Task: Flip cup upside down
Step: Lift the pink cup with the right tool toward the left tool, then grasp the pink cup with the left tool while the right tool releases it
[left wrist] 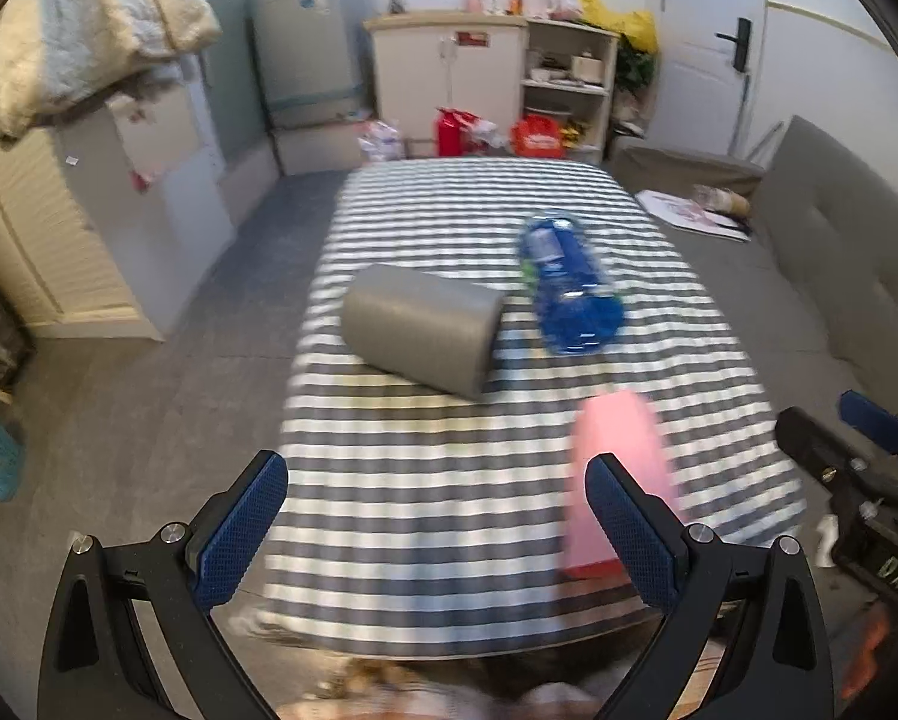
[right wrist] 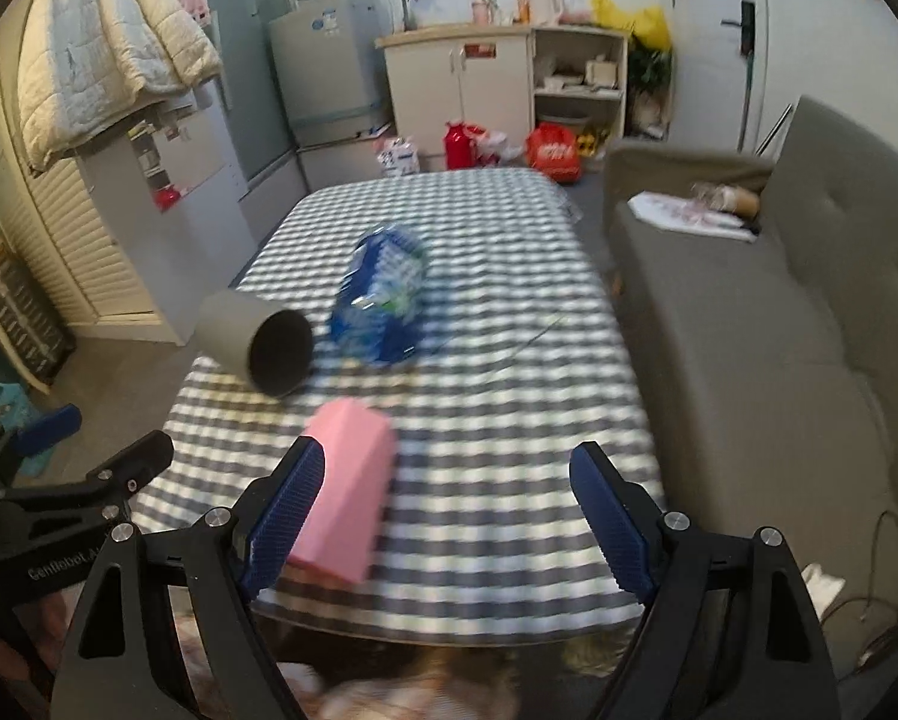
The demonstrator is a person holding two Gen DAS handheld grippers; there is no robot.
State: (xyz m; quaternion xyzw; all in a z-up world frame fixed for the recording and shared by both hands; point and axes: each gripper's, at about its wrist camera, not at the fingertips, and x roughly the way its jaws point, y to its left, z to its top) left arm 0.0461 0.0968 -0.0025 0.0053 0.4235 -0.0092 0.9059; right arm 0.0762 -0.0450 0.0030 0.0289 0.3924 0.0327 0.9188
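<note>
A grey cup (left wrist: 422,330) lies on its side on the striped table (left wrist: 425,516). In the right wrist view the cup (right wrist: 257,343) shows its dark open mouth toward the camera. My left gripper (left wrist: 437,531) is open and empty, near the table's front edge, well short of the cup. My right gripper (right wrist: 449,519) is open and empty, also at the front edge; the cup is ahead to its left. The right gripper shows at the right edge of the left wrist view (left wrist: 850,456).
A blue plastic bottle (left wrist: 571,285) lies beside the cup. A pink box (left wrist: 619,480) lies near the front, close to my left gripper's right finger, and by my right gripper's left finger (right wrist: 347,489). A grey sofa (right wrist: 748,324) stands right of the table.
</note>
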